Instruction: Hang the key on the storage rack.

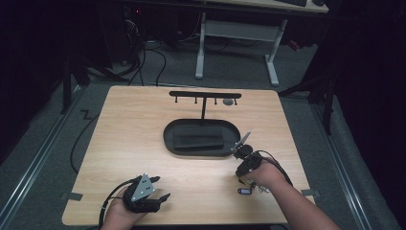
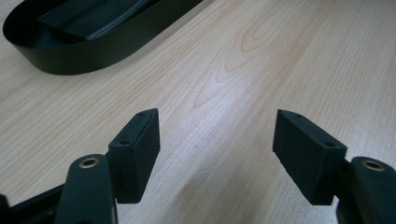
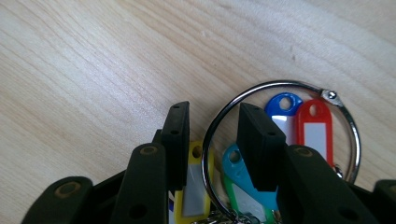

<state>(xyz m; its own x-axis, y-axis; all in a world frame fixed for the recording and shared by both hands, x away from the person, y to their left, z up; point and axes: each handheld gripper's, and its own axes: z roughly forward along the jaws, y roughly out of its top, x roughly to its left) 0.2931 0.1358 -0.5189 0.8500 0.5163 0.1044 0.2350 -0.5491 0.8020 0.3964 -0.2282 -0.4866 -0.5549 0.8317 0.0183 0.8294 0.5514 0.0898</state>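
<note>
Keys' thin metal ring looks light and slippery; right claw, half closed, straddles its wire near the surface's front right corner; left claw gapes empty.

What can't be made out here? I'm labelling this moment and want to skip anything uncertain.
- Grip on the silver metal key ring: right gripper view; right gripper straddles the wire, contact unclear.
- Colourful plastic key tags: lower ends cut off by the bottom edge and jaws.
- Small grey object on the black T-shaped hook rack: high view, too small.
- Black oval tray: left gripper view, cropped by the top edge.
</note>
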